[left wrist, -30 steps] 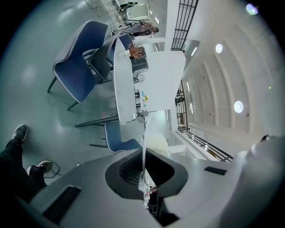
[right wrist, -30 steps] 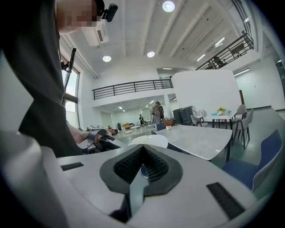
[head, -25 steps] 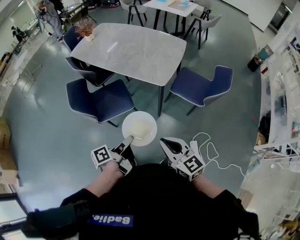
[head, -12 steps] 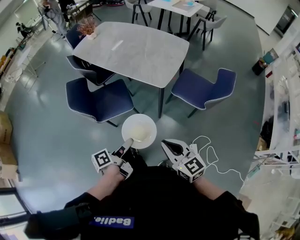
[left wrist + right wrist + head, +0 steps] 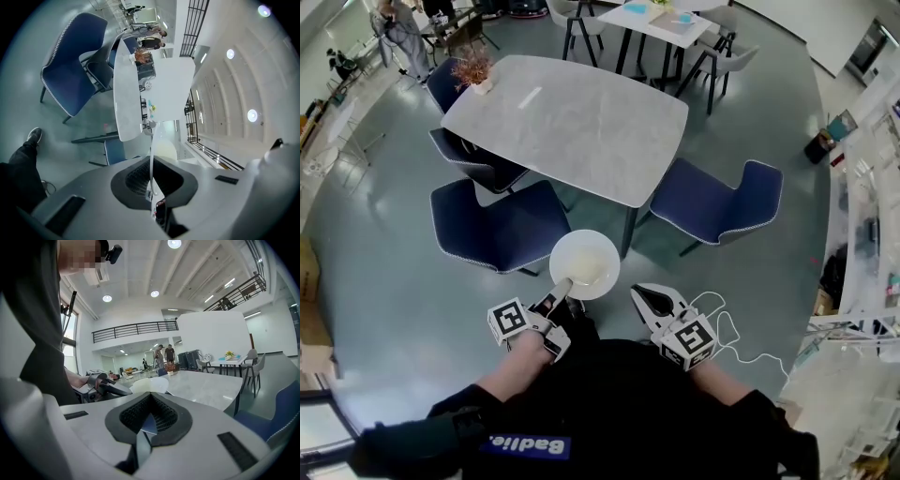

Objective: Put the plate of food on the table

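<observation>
While the plate [image 5: 584, 263] hangs over the floor just short of the table's [image 5: 567, 117] near corner, the setting-down itself is not yet done. The top carries only a small potted plant [image 5: 474, 67] at its far left end. The left gripper [image 5: 562, 285] is clamped on the part of the plate's rim farthest from the table. Its own view shows the thin white edge pinched between the closed pads, with the table top straight ahead beyond it. From the head view the plate looks about level, with pale food [image 5: 581, 272] lying in its middle. The right gripper [image 5: 645, 296] also hangs short of the table, off the same corner, just beside the plate but not touching it, its jaws closed together on nothing. Two blue chairs flank that corner, one [image 5: 499, 223] tucked along the table's near side and one [image 5: 717, 199] at its right end, and the plate is between them. As I judge it, the lifting and most of the carry are finished. What remains is to bring the plate forward over the table's edge, lower it flat onto the top, and let go of the rim.
</observation>
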A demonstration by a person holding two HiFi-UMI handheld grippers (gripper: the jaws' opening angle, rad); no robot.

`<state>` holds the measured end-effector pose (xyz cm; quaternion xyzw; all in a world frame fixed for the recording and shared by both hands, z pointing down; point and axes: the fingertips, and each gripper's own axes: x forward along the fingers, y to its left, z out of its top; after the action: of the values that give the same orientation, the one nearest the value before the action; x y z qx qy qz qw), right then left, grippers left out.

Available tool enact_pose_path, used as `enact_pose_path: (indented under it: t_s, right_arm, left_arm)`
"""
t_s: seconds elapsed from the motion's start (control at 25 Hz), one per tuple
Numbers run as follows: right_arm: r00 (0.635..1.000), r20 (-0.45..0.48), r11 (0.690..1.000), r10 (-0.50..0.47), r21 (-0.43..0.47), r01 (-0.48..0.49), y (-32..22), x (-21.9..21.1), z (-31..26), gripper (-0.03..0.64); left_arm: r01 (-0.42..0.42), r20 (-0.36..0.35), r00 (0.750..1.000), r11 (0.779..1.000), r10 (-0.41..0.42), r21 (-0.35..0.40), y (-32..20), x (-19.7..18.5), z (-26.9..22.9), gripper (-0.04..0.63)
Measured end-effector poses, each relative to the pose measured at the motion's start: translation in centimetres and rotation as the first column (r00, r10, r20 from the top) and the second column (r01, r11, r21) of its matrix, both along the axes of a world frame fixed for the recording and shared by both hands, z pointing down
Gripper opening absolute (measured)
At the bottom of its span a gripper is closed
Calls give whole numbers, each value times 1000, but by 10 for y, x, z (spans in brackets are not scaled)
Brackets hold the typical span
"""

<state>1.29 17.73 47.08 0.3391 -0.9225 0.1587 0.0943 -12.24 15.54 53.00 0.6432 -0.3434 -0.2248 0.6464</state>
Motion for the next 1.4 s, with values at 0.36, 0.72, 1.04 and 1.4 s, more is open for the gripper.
enact_pose_path:
  t_s: [0.36, 0.72, 1.04, 1.4]
  right_arm:
    - [997, -32, 998, 64, -13, -64, -85, -47, 5, 9]
    - [988, -39, 989, 148, -12, -148, -137, -66, 6, 9]
    - [990, -18, 990, 140, -14, -140, -176, -60, 13, 9]
    - [998, 5, 998, 55, 6, -55, -234, -26, 9, 9]
  left_arm:
    - [-66, -3, 998, 998, 66, 0, -92, -51, 3, 11]
    - [-130, -13, 991, 992, 129, -10, -156, -72, 7, 11]
    - [-113, 1, 994, 993, 113, -16, -198, -63, 16, 11]
    - [-35, 25, 999, 999, 35, -34, -245, -34, 18, 11]
